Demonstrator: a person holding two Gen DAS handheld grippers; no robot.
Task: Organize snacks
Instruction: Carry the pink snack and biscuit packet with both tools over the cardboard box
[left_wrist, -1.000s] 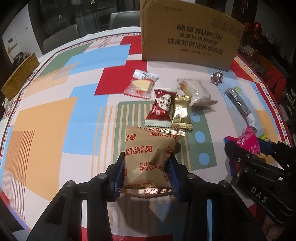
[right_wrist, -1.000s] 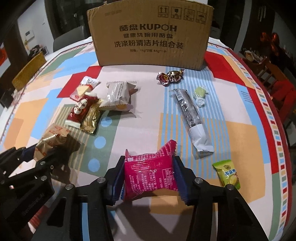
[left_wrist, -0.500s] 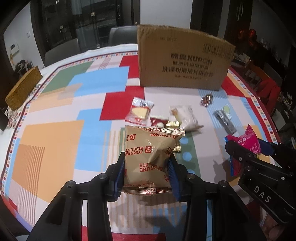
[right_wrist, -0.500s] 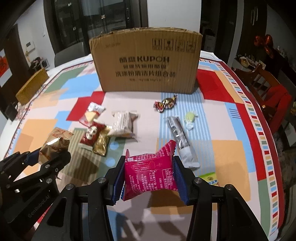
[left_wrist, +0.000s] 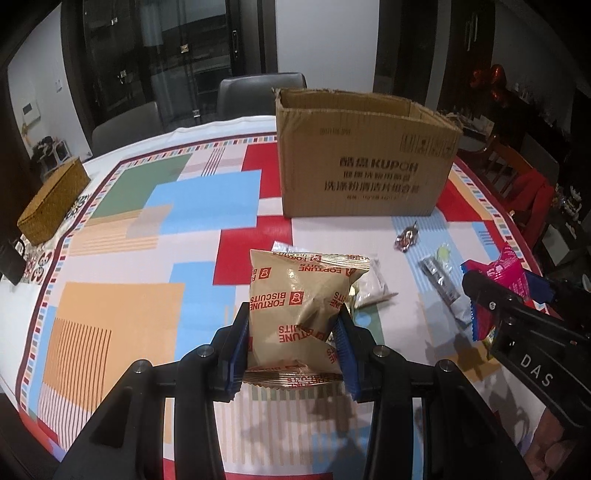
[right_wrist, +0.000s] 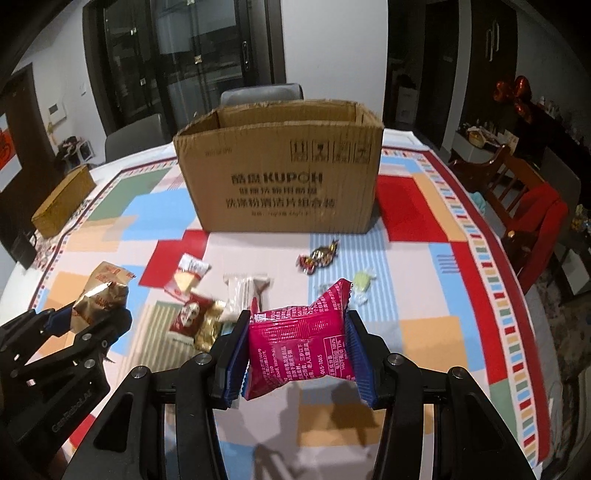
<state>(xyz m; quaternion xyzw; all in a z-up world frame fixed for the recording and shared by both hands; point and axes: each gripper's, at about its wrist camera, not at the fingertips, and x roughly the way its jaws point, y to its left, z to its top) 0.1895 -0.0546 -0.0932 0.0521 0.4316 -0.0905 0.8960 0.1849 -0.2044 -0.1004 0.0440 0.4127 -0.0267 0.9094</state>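
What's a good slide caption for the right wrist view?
Right gripper holding a pink snack packet above the table, facing the open cardboard box.

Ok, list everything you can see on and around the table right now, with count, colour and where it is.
Cardboard box: one, brown, open top, far middle of table.
Fortune biscuits packet: one, gold, held above the table.
Pink snack packet: one, magenta, held above the table.
Loose snacks: cracker pack, white pack, red pack, gold pack, twist candy, pale green candy, silver bar, all lying before the box.
Woven box: one, tan, left table edge.
Tablecloth: one, multicoloured blocks.
Chairs: grey behind box, red wooden at right.
Left gripper: black, shut on biscuits.
Right gripper: black, shut on pink packet.
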